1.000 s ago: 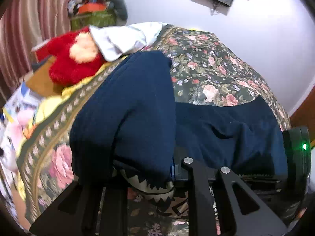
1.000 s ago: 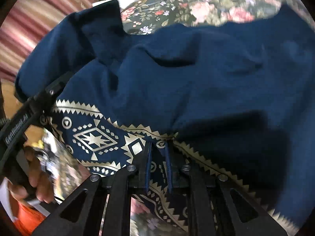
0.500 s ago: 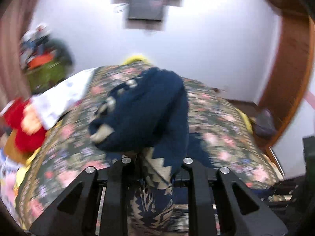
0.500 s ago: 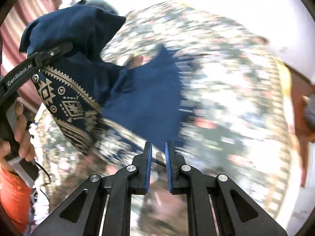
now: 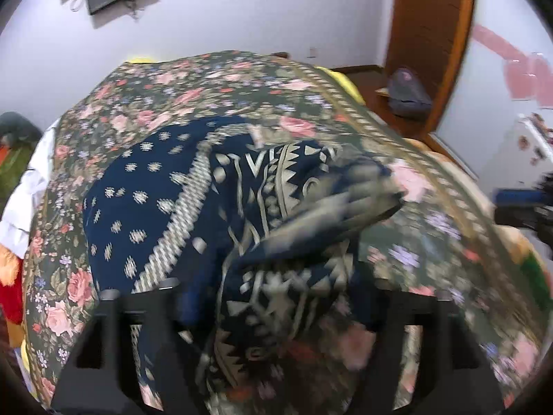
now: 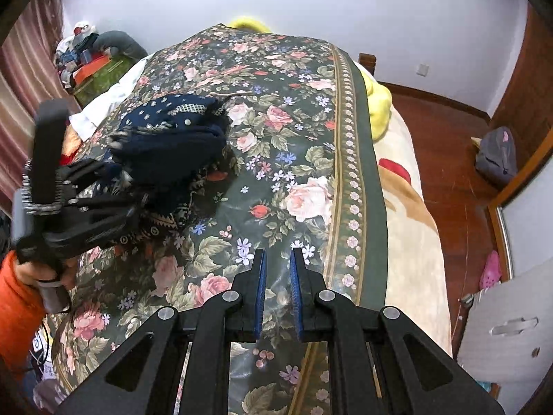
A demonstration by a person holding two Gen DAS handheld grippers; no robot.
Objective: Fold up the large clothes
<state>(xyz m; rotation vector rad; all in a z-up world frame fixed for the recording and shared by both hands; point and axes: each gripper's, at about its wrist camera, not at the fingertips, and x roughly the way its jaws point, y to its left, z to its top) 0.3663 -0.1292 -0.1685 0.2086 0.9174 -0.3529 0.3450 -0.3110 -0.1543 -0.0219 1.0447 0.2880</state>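
The left tongs (image 6: 138,204) have just opened wide, dropping the garment (image 5: 214,207) bunched on the bed's (image 6: 283,159) left side; right tongs (image 6: 277,290) narrow, empty. Folding can restart.

One navy patterned garment (image 6: 172,145) left of the right gripper (image 6: 277,290); two grippers, the left gripper (image 6: 114,204) at the garment; one floral bedspread (image 6: 276,180) beneath; one grey backpack (image 6: 497,159) far right.
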